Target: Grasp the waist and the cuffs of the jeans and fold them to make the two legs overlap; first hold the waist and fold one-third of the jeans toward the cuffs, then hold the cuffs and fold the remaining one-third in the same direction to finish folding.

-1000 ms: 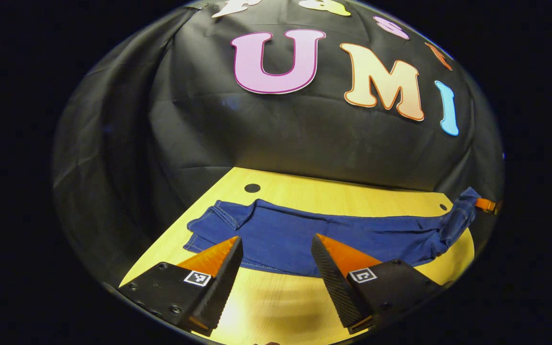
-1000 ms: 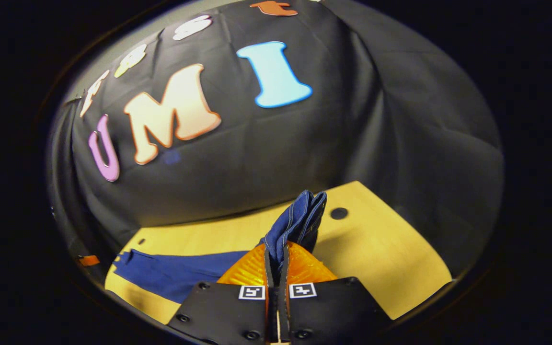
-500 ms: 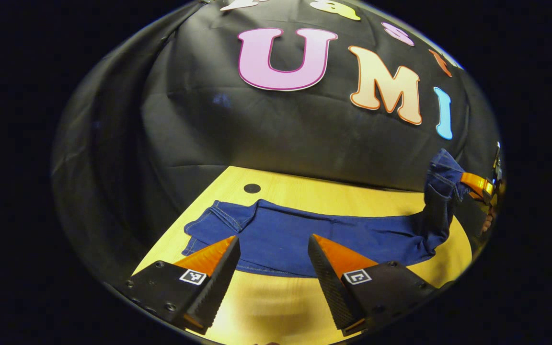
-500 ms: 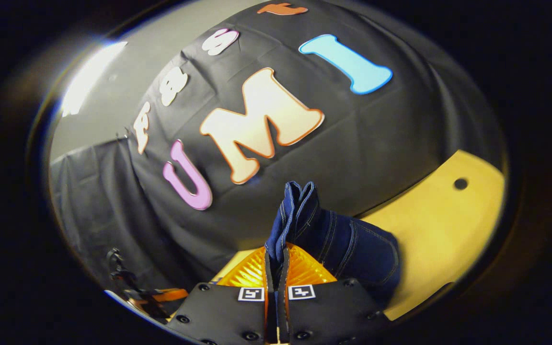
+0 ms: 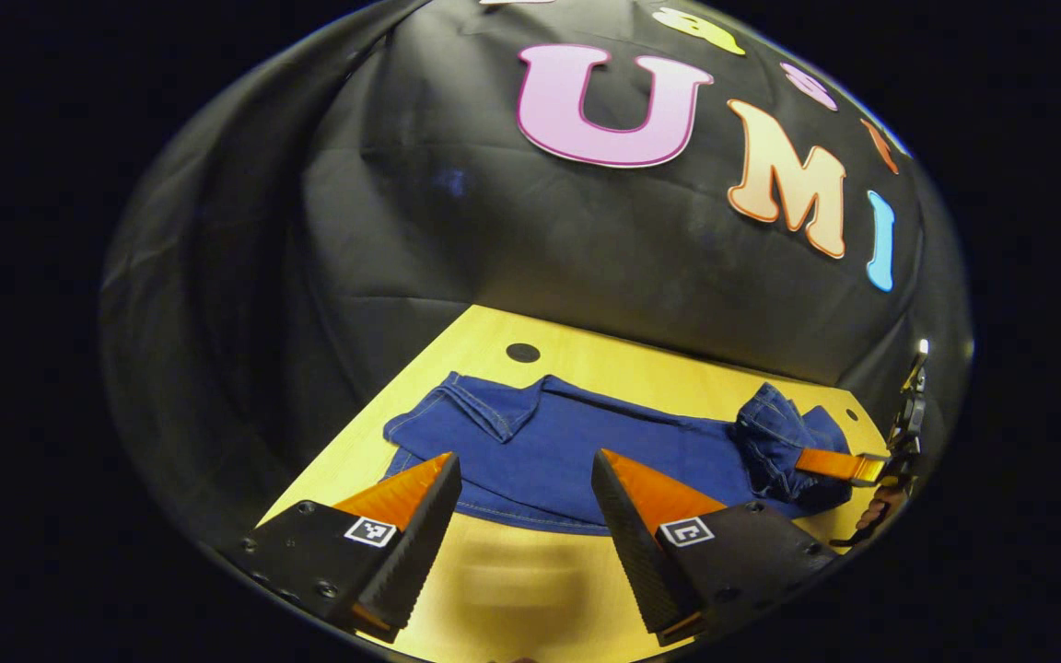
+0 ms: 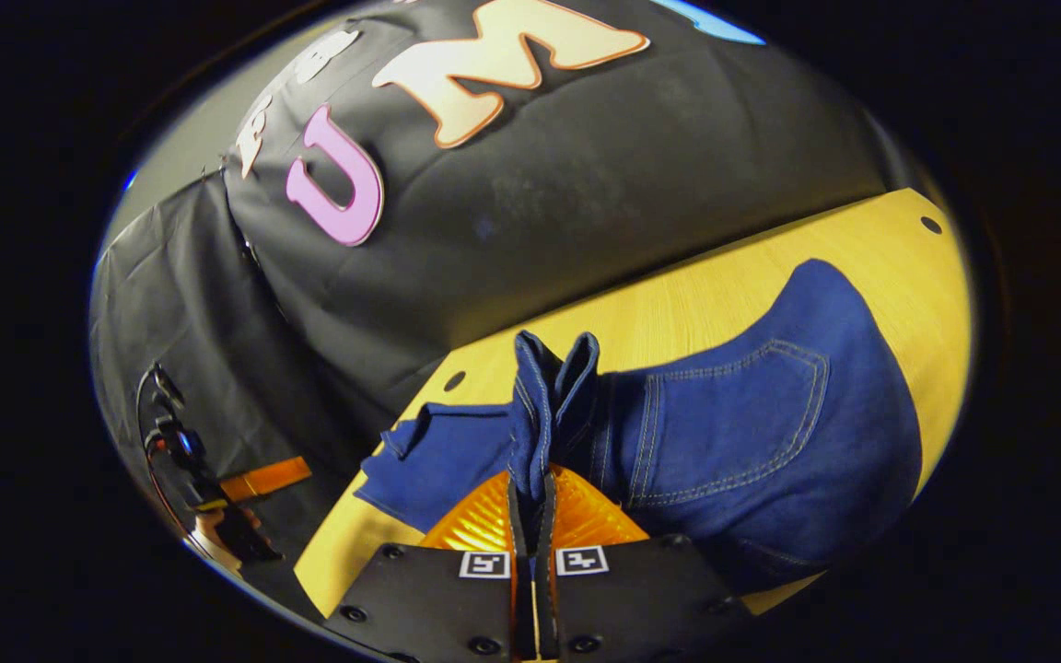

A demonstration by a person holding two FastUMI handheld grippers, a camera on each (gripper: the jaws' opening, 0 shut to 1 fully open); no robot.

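Jeans [image 5: 586, 460]: long axis across tabletop [image 5: 512, 589]; right claw [image 6: 530, 516] clenched on waist [image 6: 549, 396], carried over the legs toward cuffs [image 5: 484, 414]; left claw [image 5: 521, 516] released, nearer the cuffs.

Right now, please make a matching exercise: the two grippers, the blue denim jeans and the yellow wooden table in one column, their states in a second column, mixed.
1. left gripper
2. right gripper
3. blue denim jeans
4. yellow wooden table

A. partly folded, one end lifted over the rest
B. fingers apart, holding nothing
C. lies under the cloth
D. clamped on bunched denim

Pairs: 1-B, 2-D, 3-A, 4-C
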